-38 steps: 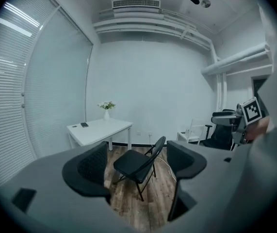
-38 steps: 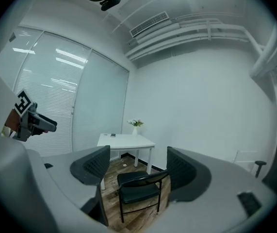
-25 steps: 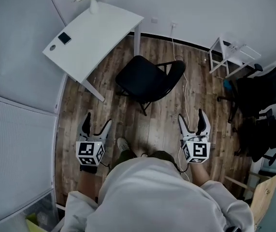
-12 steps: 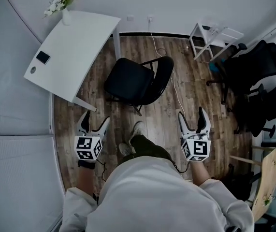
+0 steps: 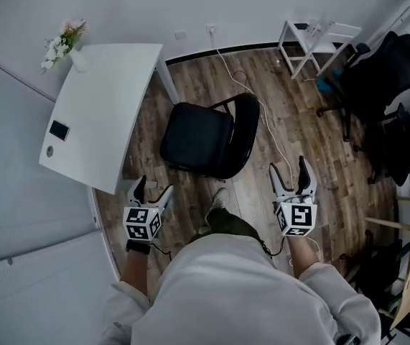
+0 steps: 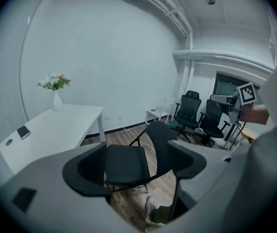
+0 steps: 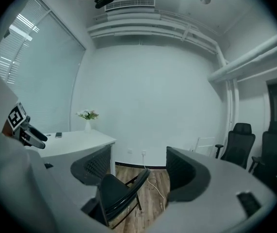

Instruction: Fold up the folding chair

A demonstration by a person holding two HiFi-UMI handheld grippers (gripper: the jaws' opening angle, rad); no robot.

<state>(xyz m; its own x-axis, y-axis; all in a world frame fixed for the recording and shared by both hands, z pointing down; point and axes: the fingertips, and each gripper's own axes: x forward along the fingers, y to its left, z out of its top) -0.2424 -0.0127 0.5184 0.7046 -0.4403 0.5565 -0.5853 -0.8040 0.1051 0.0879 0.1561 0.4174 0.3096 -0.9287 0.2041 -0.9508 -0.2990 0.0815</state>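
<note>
approach stage — chair open, nothing grasped

nearest the body, the left gripper (image 5: pixel 154 187) and the right gripper (image 5: pixel 289 167) are held low and level. each has its jaws spread, with only air between them; each gripper view looks through the gap at the chair beyond. just ahead, the folding chair (image 5: pixel 199 139) stands open on the wood floor (image 5: pixel 312 131), seat flat and backrest up — apart from both grippers, close by the corner leg of the white desk (image 5: pixel 100 106). the step in hand looks like the walk-up. next probably calls for closing in, gripping the backrest and tipping the seat up against it.
</note>
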